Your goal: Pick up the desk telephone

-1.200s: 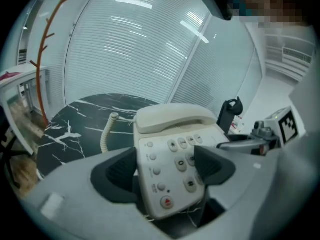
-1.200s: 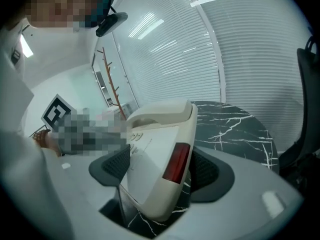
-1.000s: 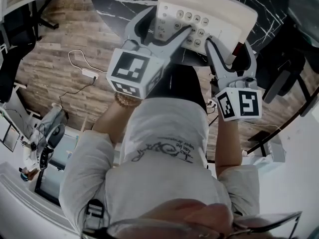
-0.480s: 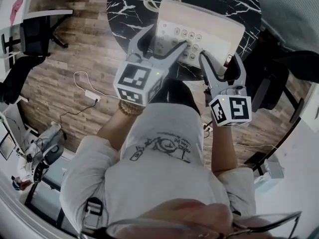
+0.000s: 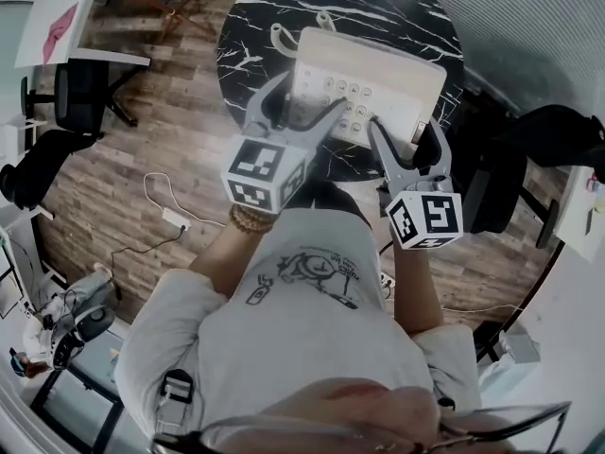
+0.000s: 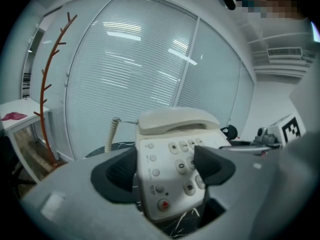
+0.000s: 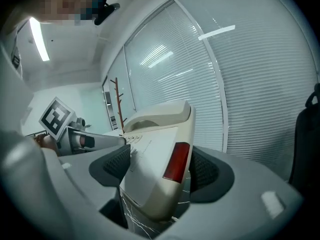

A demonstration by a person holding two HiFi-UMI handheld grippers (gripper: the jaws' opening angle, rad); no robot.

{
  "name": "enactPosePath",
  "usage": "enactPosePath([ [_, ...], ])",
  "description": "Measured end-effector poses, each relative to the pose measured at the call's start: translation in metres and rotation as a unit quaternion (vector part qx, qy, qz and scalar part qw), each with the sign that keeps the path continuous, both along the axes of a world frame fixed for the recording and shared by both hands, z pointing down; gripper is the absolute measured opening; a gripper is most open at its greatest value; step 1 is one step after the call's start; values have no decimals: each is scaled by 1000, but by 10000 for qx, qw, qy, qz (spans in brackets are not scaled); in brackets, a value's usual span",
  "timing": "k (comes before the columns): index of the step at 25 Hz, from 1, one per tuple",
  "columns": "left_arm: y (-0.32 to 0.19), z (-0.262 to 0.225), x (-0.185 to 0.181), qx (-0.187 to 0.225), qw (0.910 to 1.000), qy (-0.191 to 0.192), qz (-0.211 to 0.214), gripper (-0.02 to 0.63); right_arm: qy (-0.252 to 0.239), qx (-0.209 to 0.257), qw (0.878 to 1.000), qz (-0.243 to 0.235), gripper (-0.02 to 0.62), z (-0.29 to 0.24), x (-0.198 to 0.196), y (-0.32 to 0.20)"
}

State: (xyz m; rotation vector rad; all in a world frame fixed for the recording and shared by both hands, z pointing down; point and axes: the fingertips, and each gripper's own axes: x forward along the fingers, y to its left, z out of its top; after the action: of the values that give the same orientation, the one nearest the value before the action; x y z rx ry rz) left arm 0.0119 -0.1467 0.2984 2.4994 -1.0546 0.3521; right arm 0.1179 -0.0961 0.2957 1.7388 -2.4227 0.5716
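The cream desk telephone with its handset on the cradle hangs above the round black marble table. My left gripper is shut on the phone's near left corner, one pad at the edge and the other over the keypad. My right gripper is shut on the near right corner. In the left gripper view the telephone fills the jaws of that gripper. In the right gripper view the telephone, with a red side panel, sits between the jaws of that gripper. A coiled cord trails at the left.
Black office chairs stand at the left and at the right of the table. A power strip with cables lies on the wooden floor. A red coat stand and a wall of blinds rise behind the table.
Both grippers have risen together with the telephone still clamped between them. The table and floor below now look smaller and farther away.
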Motion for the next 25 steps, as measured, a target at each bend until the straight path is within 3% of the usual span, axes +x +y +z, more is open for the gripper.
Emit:
enactPosePath([
  [5, 39, -45, 5, 148, 9999, 77, -4, 364, 28, 178, 9998, 52, 353, -45, 6, 39],
  [17, 51, -111, 9, 624, 9977, 262, -68, 364, 129, 705, 9974, 109, 354, -109, 9, 51],
  [25, 58, -128, 6, 761, 9966, 290, -91, 364, 128, 835, 9963, 133, 354, -125, 6, 57],
])
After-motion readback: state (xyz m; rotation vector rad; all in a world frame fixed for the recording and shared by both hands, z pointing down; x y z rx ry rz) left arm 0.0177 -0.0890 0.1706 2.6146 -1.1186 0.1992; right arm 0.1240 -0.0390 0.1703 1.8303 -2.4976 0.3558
